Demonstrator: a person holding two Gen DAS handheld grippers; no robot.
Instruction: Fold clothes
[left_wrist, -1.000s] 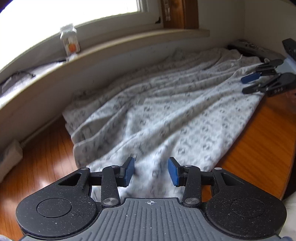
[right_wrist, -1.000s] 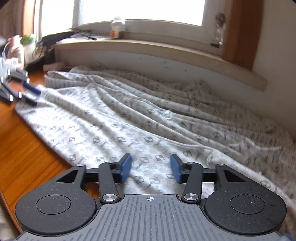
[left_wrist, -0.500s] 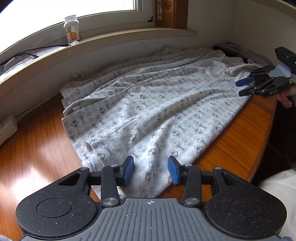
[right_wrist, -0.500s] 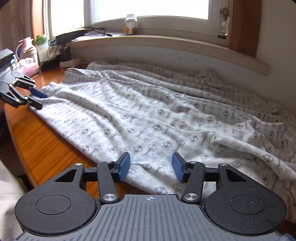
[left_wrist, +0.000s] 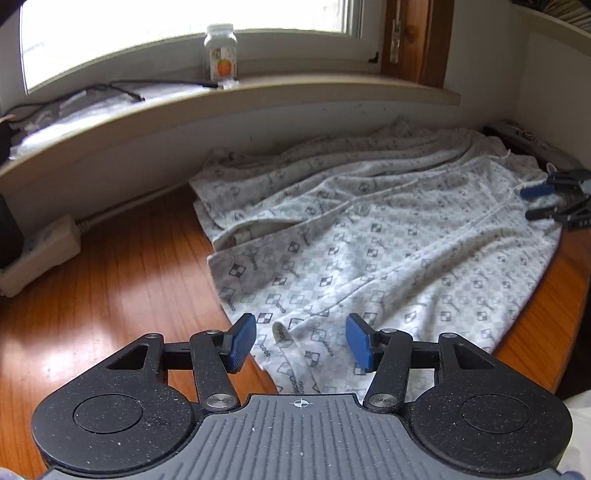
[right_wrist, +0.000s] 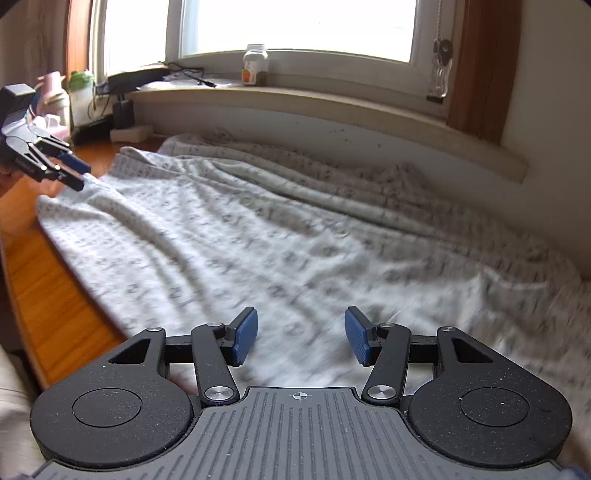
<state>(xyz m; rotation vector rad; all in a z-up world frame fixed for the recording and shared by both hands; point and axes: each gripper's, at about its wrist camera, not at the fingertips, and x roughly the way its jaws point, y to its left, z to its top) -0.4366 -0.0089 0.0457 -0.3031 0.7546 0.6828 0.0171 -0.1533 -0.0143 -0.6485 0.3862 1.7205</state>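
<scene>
A: The garment (left_wrist: 388, 251) is seen spread across the wooden counter (left_wrist: 110, 288), its far edge bunched against the wall under the windowsill (left_wrist: 258, 99).

B: And around it? A jar (left_wrist: 221, 51) with an orange on its label is stood on the sill; the lettering cannot be made out. A dark cable (left_wrist: 122, 88) is trailed along the sill to its left.

A: A white power strip (left_wrist: 40, 247) is laid at the wall, well apart from the fabric. From the right wrist view, a pink item (right_wrist: 51, 83) and a green-capped bottle (right_wrist: 81, 96) are crowded at the far left corner.

B: Nothing is laid on the cloth itself. Any writing?

A: Small lettering is printed among the checker squares of the pattern; it looks like "GOOD" near the hem, though that is not certain.

B: The cloth is pale grey-white, soft and wrinkled, with long ridges running toward the wall, and a narrow tab sticks up at the near hem.

A: The left gripper (left_wrist: 301, 343) is held over that near hem, its jaws opening, nothing pinched between the blue fingers (left_wrist: 240, 341).

B: The right gripper (right_wrist: 301, 341) is likewise opening, cloth seen below the gap but not clamped. The picture there is blurred.

A: Each gripper is also caught in the other's view, at opposite ends of the garment.
</scene>
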